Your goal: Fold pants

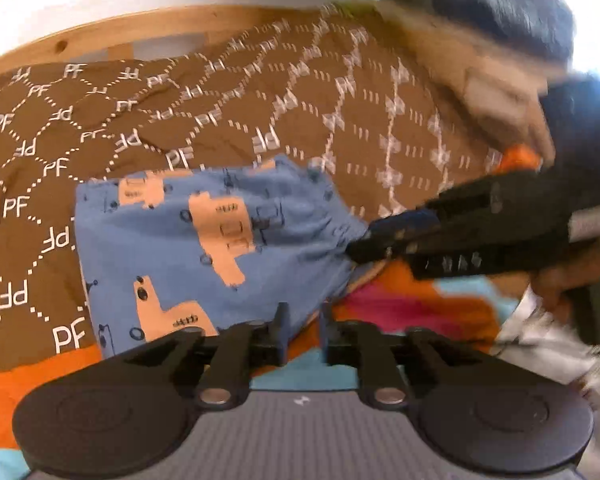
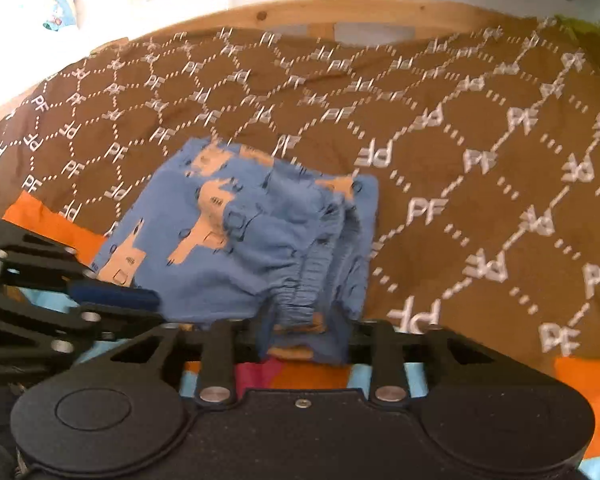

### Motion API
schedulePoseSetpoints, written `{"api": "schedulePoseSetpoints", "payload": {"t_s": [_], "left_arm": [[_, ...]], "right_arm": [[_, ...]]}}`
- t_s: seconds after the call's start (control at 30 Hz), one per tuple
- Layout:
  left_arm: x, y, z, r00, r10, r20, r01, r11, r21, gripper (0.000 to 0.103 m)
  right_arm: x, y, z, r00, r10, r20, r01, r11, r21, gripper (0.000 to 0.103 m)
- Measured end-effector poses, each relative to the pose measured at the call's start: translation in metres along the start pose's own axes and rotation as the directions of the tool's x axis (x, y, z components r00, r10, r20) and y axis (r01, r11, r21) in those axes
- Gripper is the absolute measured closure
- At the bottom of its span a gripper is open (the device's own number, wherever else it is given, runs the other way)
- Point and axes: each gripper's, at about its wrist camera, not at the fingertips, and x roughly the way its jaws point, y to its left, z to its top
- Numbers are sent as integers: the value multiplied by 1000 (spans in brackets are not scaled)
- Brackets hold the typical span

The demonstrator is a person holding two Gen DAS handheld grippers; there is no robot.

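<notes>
Blue pants [image 1: 204,248] printed with tan llamas lie folded into a small stack on a brown patterned cover [image 1: 340,120]. At the bottom of the left wrist view, my left gripper [image 1: 303,330] has its jaws apart, with the stack's near corner between the fingertips. My right gripper [image 1: 358,244] reaches in from the right to the stack's right edge. In the right wrist view the pants [image 2: 236,240] show their bunched elastic waistband between the parted fingers of the right gripper [image 2: 305,340]. The left gripper [image 2: 156,304] meets the stack's left edge there. The picture is blurred.
The brown cover [image 2: 460,160] spreads far and right of the pants. A bright orange, pink and blue sheet [image 1: 400,304] lies nearer me. A wooden bed rail [image 2: 300,8] and a white wall close off the far side. A person's hand [image 1: 552,280] holds the right gripper.
</notes>
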Motion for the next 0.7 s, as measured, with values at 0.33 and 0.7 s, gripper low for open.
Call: {"api": "schedulePoseSetpoints", "payload": {"t_s": [0.33,0.7], "left_arm": [[3,56,-5,930,367,-20,-353,876,-329,7],[19,53,-20,923,351,-158,-385,867,-318,6]], "right_arm": [[33,27,35,972,-93,218,133,975,-178,4],[67,2,20,907,-369,202,405,896,-183,1]]}}
